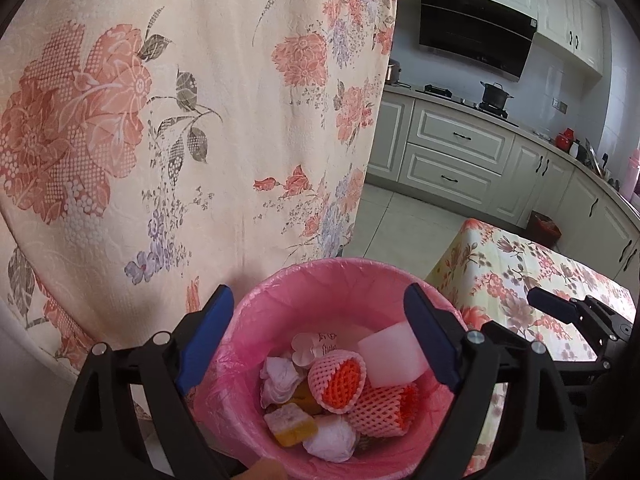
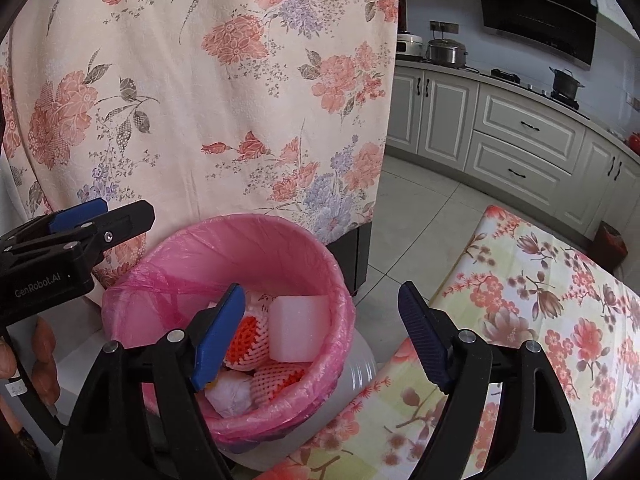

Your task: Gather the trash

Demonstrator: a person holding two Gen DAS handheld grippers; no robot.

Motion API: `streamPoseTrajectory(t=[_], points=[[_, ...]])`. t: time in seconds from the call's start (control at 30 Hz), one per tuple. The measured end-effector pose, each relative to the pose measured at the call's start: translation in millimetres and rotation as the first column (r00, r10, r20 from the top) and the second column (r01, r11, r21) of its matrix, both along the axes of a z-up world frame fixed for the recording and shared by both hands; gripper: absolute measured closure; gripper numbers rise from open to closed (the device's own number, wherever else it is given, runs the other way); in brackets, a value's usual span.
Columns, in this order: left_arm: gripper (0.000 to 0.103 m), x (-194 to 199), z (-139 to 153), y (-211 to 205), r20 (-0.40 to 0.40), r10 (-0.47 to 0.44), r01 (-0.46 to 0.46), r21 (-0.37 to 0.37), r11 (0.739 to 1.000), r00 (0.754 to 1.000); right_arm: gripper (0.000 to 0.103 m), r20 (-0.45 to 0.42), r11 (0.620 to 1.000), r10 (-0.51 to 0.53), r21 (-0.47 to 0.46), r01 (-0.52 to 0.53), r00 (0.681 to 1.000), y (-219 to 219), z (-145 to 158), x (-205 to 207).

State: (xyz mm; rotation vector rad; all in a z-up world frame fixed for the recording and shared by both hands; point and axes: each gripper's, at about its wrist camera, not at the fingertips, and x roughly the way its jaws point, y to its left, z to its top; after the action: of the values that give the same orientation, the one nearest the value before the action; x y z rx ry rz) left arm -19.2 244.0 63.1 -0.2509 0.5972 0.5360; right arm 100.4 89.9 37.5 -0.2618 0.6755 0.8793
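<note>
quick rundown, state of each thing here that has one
left gripper: open, nothing between the jaws
right gripper: open, empty
trash bin: lined with a pink bag, part full
foam block: inside the bin, on top
foam fruit nets: inside the bin
pot: on the stove, lid on

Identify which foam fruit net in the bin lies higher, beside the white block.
The upper foam net, its orange mouth facing up, touching the white foam block; the other net lies lower.

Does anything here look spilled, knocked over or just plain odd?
Nothing stands out. The pink-lined bin stands upright beside the floral table, with the foam block and other trash inside it; none shows on the floor.
</note>
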Motion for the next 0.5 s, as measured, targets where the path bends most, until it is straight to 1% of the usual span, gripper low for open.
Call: streamPoseTrajectory(t=[0.07, 0.13, 0.27, 0.4, 0.5], points=[[0.016, -4, -1, -4, -0.003, -0.001, 0.001, -0.003, 1.000, 1.000, 0.025, -0.002, 1.000, -0.014, 0.010, 0.014, 1.000, -9, -2, -1], [0.015, -9, -3, -8, -0.007, -0.005, 0.005, -0.009, 1.000, 1.000, 0.025, 0.000, 1.000, -0.021, 0.016, 0.021, 1.000, -17, -4, -4], [0.012, -20, -7, -21, -0.043, -0.012, 0.012, -0.012, 1.000, 0.999, 0.024, -0.006, 0.999, -0.024, 0.036, 0.025, 1.000, -34, -6, -13], [0.008, -38, -10, -31, -0.070, -0.010, 0.008, -0.030, 1.000, 0.998, 0.024, -0.014, 0.999, -0.021, 0.043, 0.021, 1.000, -50, -8, -25], [0.007, -52, -12, -36, -0.089, -0.008, 0.003, -0.049, 0.999, 0.996, 0.021, -0.002, 0.999, -0.009, 0.050, 0.009, 1.000, -58, -3, -37]])
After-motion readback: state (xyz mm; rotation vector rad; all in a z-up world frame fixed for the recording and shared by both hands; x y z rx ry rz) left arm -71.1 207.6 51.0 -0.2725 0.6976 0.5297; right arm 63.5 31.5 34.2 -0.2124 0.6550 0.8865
